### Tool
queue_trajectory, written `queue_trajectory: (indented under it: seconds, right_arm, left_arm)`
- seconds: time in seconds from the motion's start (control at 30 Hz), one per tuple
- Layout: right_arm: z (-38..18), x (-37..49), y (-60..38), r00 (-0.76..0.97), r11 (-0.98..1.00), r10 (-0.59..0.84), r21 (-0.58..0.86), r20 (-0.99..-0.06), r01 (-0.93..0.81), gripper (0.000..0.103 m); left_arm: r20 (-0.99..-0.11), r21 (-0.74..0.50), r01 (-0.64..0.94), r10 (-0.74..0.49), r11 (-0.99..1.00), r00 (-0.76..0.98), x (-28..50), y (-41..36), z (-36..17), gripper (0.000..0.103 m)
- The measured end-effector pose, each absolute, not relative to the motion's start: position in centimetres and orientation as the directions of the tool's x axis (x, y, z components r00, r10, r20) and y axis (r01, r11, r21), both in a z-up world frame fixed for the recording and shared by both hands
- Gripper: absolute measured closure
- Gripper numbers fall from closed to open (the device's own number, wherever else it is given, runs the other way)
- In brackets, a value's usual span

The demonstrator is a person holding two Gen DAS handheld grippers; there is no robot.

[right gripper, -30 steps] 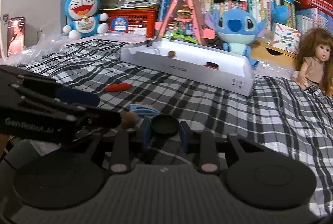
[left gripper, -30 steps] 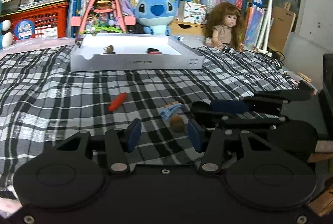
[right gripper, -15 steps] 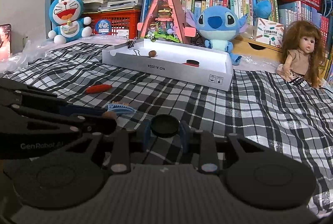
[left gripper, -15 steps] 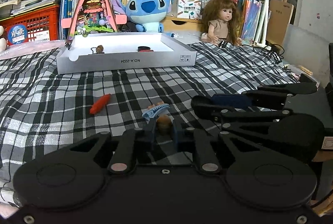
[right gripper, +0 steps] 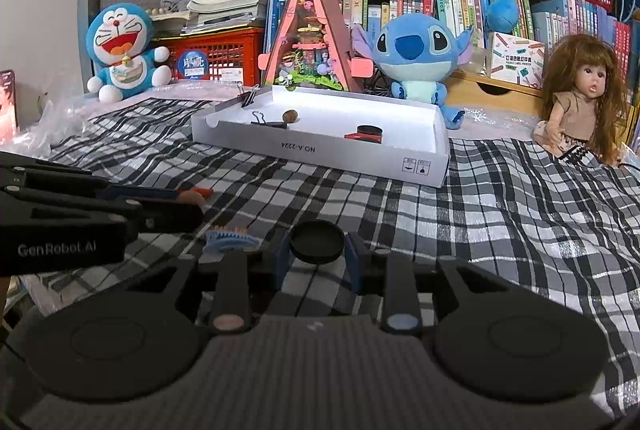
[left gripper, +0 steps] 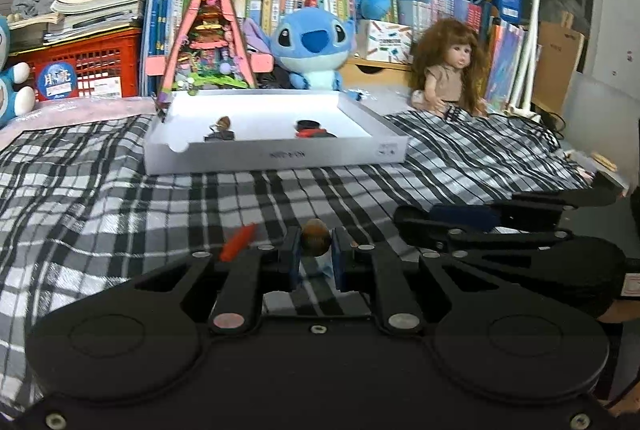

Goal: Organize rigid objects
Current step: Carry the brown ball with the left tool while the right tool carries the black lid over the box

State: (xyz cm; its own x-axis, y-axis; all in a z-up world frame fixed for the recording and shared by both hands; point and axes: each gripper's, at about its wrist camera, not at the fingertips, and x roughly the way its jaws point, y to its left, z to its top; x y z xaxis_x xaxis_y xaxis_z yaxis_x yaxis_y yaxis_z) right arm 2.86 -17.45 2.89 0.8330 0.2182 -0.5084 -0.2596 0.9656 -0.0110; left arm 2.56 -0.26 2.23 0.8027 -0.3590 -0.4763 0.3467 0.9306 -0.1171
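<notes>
Well, the left gripper (left gripper: 315, 253) clamped a brown nut (left gripper: 315, 239); the right gripper (right gripper: 317, 257) squeezed a black lid (right gripper: 316, 241).

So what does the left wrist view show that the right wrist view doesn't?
Only the left wrist view shows the left gripper head-on, shut on a small brown ball, plus the white pole at far right. Only the right wrist view shows the right gripper shut on a black round lid, the Doraemon plush whole, and the blue comb-like piece in full. Both show the white tray, the red crayon-like stick, the Stitch plush and the doll.
</notes>
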Motion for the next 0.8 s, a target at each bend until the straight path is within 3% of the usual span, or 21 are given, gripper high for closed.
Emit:
queue_trajectory:
  seconds: [0.8]
  right_arm:
    - [6.1, 11.2, -19.1, 0.812, 0.976, 0.216, 0.121, -0.542, -0.179, 0.067]
  left_arm:
    - [-0.478, -0.126, 0.274, -0.301, 0.953, 0.825, 11.4, 0.5, 5.6, 0.088]
